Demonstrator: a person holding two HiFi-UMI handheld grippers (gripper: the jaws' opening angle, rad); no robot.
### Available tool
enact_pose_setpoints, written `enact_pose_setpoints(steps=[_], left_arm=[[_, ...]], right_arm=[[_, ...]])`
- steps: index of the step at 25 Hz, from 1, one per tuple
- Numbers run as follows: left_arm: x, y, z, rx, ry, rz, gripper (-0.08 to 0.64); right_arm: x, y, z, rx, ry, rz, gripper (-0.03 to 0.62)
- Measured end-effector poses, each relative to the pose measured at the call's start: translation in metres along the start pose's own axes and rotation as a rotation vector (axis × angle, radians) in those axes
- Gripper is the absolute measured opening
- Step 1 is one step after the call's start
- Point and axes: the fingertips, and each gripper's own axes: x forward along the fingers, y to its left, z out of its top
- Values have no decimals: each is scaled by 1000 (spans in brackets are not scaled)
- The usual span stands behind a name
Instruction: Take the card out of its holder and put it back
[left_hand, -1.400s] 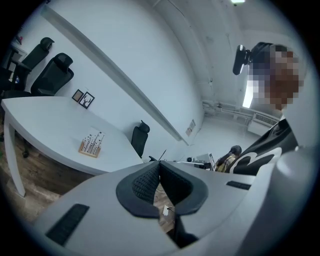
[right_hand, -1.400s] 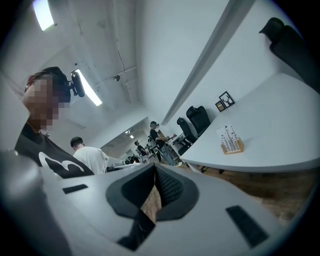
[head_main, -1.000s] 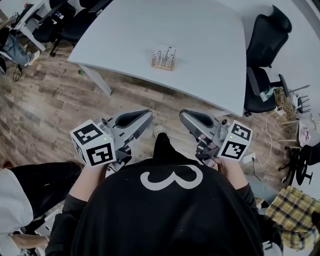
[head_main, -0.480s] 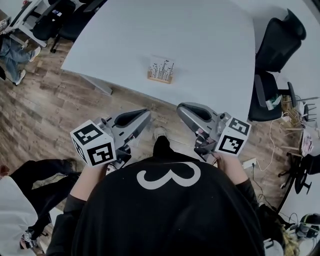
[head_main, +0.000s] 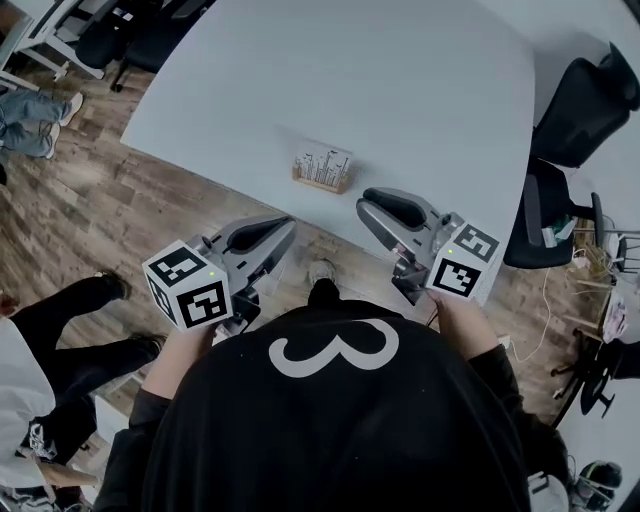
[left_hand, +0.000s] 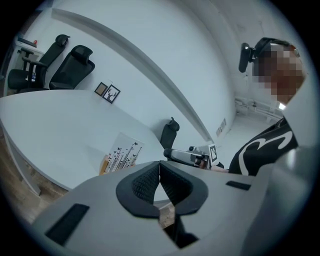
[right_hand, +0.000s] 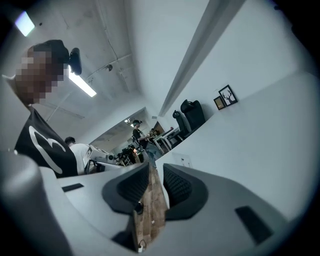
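The card stands upright in its wooden holder on the white table, near the table's front edge and untouched. Both grippers are short of it and well apart from it.

The left gripper is clenched. In the left gripper view its two dark pads meet along a thin seam with nothing between them, and the card and holder show past it to the left.

The right gripper is released. Its jaws have just been opening, and in the right gripper view they stand apart with only the wooden floor and the table's edge showing through the gap. Neither gripper carries anything.

Compared with a second ago, the card and holder sit lower in the head view and nearer the grippers. More of the table top fills the upper part of the picture. Both grippers have come forward. The right one used to hang over the floor, and its front now overlaps the table's near edge. The left one is still over the floor, just short of that edge. The black chair at the right has slid towards the picture's corner. The bystander's legs at the lower left have changed position.
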Motion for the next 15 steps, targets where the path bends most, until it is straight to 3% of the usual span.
enact_pose_setpoints(steps=[7, 15], left_arm=[[6, 27, 15, -21, -29, 65, 14], [1, 47, 17, -73, -49, 121, 14]], right_arm=[[27, -43, -1, -234, 87, -39, 103], [51, -70, -22, -238, 161, 10, 109]])
